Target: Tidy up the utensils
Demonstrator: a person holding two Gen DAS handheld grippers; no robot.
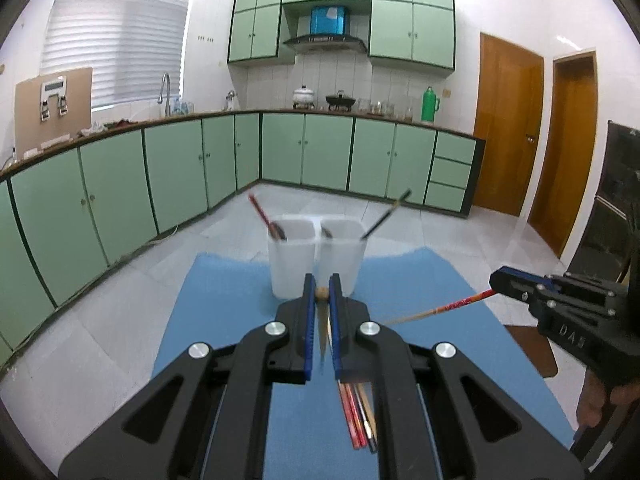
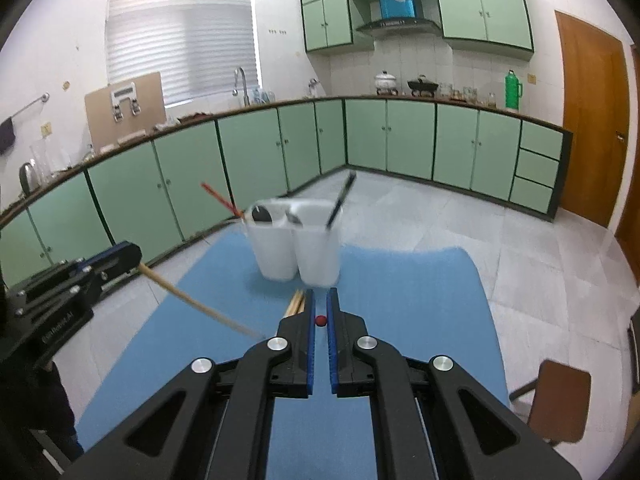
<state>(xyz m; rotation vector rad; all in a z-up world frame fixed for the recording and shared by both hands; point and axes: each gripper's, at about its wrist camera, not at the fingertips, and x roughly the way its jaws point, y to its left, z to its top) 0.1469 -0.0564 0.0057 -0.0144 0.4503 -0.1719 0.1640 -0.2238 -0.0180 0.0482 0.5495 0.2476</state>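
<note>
Left wrist view: left claw (image 1: 322, 294) clamps a wooden chopstick (image 1: 321, 293) end-on between its fingertips.

Bright, even daylight via window (image 1: 116, 40); fisheye-warped edges (slight motion blur).

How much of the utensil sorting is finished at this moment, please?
Done: the translucent white two-cup plastic holder has a red chopstick and a black chopstick, plus spoons. In hand: the left tool grips a plain wooden chopstick, the right tool a red-ended chopstick. Left: a bundle of chopsticks on the blue mat.
</note>
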